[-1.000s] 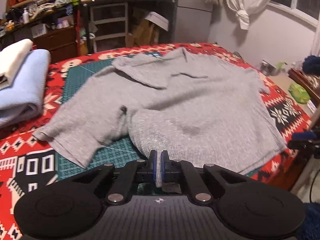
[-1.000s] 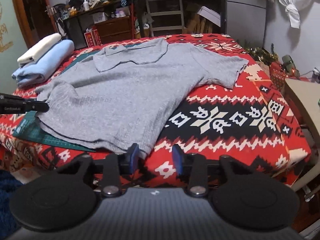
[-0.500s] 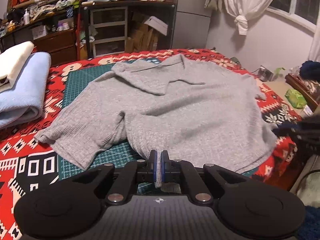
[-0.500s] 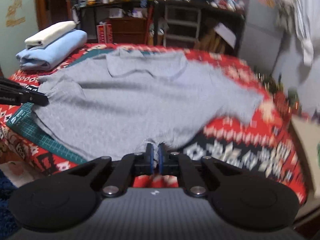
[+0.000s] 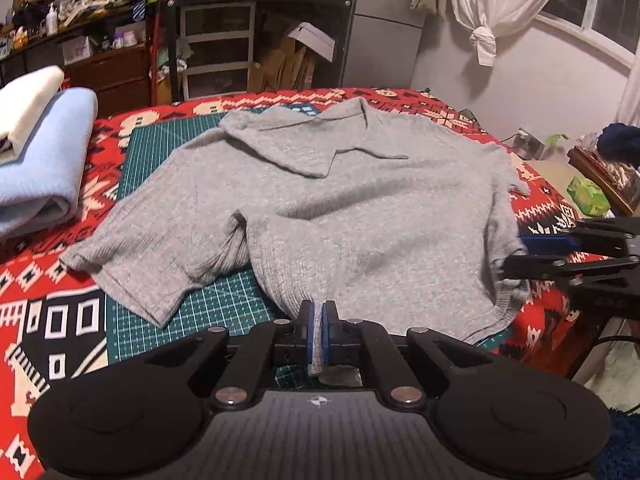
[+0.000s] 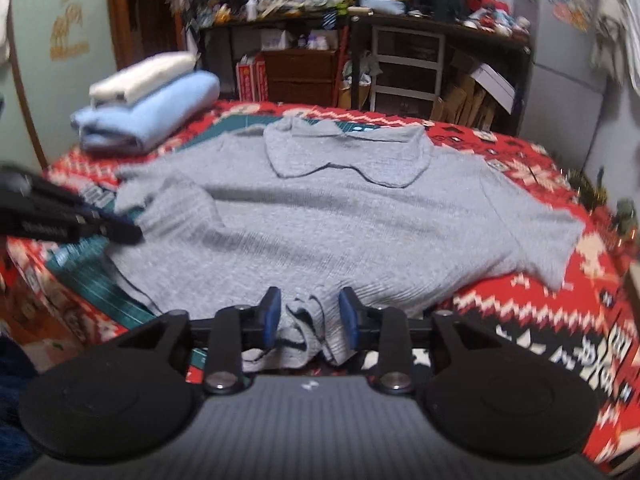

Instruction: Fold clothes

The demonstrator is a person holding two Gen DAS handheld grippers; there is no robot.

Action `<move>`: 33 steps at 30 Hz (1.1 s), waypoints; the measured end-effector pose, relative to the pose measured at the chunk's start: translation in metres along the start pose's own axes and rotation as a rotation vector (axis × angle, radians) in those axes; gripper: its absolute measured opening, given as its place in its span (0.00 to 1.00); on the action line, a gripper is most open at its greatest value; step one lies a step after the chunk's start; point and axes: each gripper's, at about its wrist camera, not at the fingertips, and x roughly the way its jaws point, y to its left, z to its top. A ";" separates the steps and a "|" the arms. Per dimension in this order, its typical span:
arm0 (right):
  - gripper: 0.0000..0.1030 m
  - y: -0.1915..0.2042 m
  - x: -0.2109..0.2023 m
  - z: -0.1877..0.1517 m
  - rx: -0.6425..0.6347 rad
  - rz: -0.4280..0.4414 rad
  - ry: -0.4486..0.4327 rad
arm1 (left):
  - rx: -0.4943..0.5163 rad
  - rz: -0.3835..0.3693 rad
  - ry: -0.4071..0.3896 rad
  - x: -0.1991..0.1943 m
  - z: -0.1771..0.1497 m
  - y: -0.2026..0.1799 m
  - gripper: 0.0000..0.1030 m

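A grey collared knit shirt (image 5: 360, 208) lies face up on a green cutting mat (image 5: 160, 152) over a red patterned blanket, collar at the far end. My left gripper (image 5: 318, 320) is shut on the near hem, with a pinch of cloth squeezed between its blue pads. In the right wrist view the shirt (image 6: 340, 220) spreads ahead, and my right gripper (image 6: 310, 314) is at the hem's other near corner. Its jaws are opening, with bunched hem cloth lying loose between them. Each gripper shows at the edge of the other view: the right (image 5: 532, 254), the left (image 6: 120, 230).
Folded light blue and white clothes (image 5: 36, 160) are stacked at the bed's far left (image 6: 148, 108). Cluttered shelves and drawers (image 5: 216, 52) stand behind the bed. A low side table with a green object (image 5: 588, 196) is to the right, beyond the bed's edge.
My right gripper moved left to the shirt's hem, shut on it half a second ago, and now has its jaws apart again around bunched cloth. The left gripper kept its grip.
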 end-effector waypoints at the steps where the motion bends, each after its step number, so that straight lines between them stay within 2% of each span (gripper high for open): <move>1: 0.35 -0.006 -0.004 -0.002 0.035 0.008 -0.005 | -0.002 0.000 0.002 0.001 0.000 0.001 0.04; 8: 0.35 -0.046 -0.020 -0.020 0.246 0.031 0.001 | 0.000 0.003 0.007 0.002 -0.001 0.001 0.04; 16: 0.35 -0.056 -0.013 -0.043 0.285 -0.010 0.083 | 0.005 0.008 0.015 0.005 -0.001 0.000 0.04; 17: 0.27 -0.056 -0.012 -0.044 0.289 -0.017 0.082 | 0.006 0.008 0.015 0.005 -0.001 0.000 0.04; 18: 0.06 -0.056 -0.011 -0.043 0.289 -0.026 0.083 | 0.007 0.008 0.016 0.004 -0.001 -0.001 0.04; 24: 0.05 -0.047 -0.017 -0.009 0.189 -0.106 -0.017 | 0.008 -0.019 -0.004 -0.001 0.002 -0.006 0.04; 31: 0.05 -0.011 0.034 0.042 0.033 -0.017 -0.019 | 0.018 -0.036 -0.006 0.001 0.006 -0.015 0.04; 32: 0.06 -0.007 0.047 0.044 0.032 -0.006 -0.005 | 0.012 -0.036 -0.003 0.002 0.006 -0.014 0.04; 33: 0.11 -0.005 0.058 0.046 0.040 0.003 0.005 | 0.006 -0.034 0.002 0.003 0.005 -0.013 0.04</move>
